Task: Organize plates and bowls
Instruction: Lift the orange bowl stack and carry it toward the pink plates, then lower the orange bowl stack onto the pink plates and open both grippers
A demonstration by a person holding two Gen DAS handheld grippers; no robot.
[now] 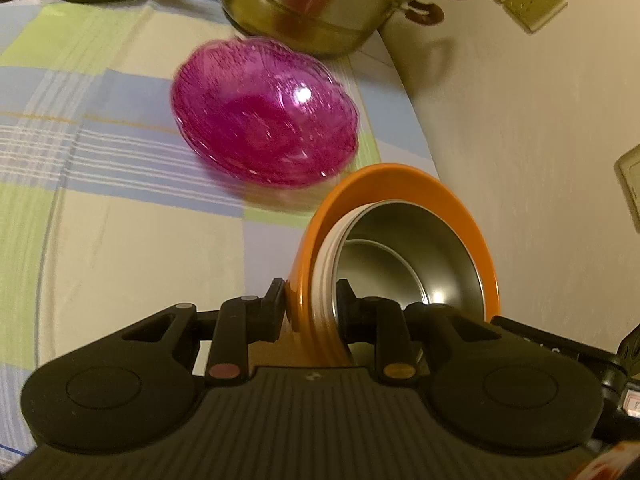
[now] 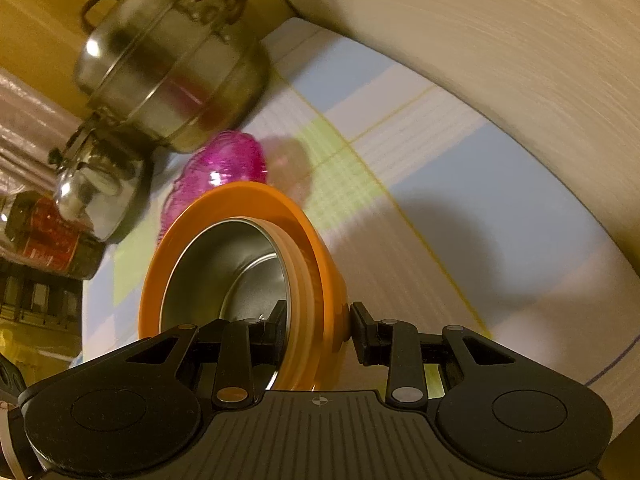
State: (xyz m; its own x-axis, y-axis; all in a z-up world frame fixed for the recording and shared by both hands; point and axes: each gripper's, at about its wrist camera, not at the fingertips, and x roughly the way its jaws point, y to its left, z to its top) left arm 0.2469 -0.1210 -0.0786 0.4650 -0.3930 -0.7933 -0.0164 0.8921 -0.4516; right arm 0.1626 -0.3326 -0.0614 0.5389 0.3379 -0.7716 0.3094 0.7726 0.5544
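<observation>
The left gripper (image 1: 310,308) is clamped on one side of the rim of an orange bowl with a shiny steel inner lining (image 1: 400,256); one finger presses the orange outside, the other sits inside on the steel. The right gripper (image 2: 318,326) is clamped on the opposite side of the same bowl (image 2: 240,264) in the same way. The bowl is tilted and held above the round table with a checked blue, green and cream cloth (image 1: 100,140). A pink transparent glass bowl (image 1: 264,112) lies on the cloth just beyond, near a large steel pot with a lid (image 2: 168,68).
</observation>
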